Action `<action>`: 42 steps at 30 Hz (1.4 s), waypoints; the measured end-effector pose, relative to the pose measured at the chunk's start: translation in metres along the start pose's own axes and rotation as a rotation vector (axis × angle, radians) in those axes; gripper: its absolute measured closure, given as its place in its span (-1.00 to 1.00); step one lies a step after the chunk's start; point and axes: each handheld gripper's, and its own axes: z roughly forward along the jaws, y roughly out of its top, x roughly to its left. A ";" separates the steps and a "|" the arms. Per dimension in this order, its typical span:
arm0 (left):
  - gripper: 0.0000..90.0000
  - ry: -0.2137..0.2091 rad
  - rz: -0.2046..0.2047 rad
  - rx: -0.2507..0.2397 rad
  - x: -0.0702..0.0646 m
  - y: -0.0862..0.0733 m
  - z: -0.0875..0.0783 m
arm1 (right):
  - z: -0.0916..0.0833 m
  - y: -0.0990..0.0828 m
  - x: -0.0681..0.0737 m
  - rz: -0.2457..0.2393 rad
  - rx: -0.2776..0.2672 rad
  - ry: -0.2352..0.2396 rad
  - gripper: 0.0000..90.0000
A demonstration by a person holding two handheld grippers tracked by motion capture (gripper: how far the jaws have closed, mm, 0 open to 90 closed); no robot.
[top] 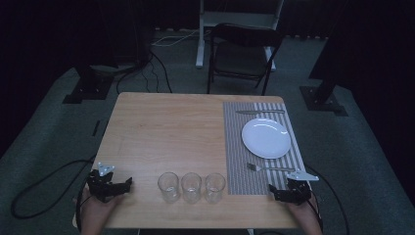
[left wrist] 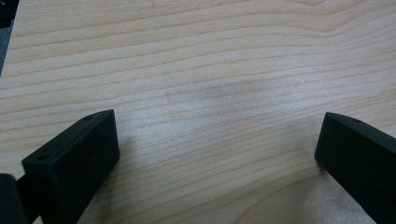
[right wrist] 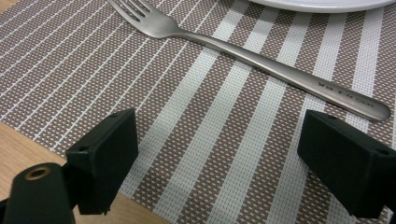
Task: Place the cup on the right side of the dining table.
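**Fork ahead of the spread right gripper**

Right gripper (right wrist: 219,158) spread and empty over the placemat (right wrist: 233,154); fork (right wrist: 243,53) just ahead, beside the plate (right wrist: 322,4). Judged stiff, light, slippery: pinch mid-handle. Left gripper (left wrist: 215,158) spread over bare table (left wrist: 210,60)

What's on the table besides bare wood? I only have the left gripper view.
Observer: Three empty glasses stand in a row near the front edge, to the right of your left gripper.
Operator: Anything further right?
Observer: A striped placemat with a white plate on it; a knife lies beyond the plate.
Operator: Where's the right gripper?
Observer: The right gripper hangs open over the placemat's near edge, with a fork lying just ahead of its jaws, between them and the plate.
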 end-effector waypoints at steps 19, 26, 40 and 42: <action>-1.00 -0.004 0.006 0.000 0.000 0.000 0.000 | 0.000 0.004 -0.001 -0.010 0.036 0.009 -0.75; -1.00 -0.013 0.014 0.001 -0.001 0.000 0.000 | 0.000 0.006 0.000 -0.015 0.050 0.007 -0.75; -1.00 -0.016 0.019 0.002 -0.001 0.002 0.002 | -0.004 0.008 0.000 -0.055 0.070 0.079 -0.75; -1.00 -0.016 0.019 0.002 -0.001 0.002 0.002 | -0.007 0.012 0.006 -0.077 0.069 0.083 -0.75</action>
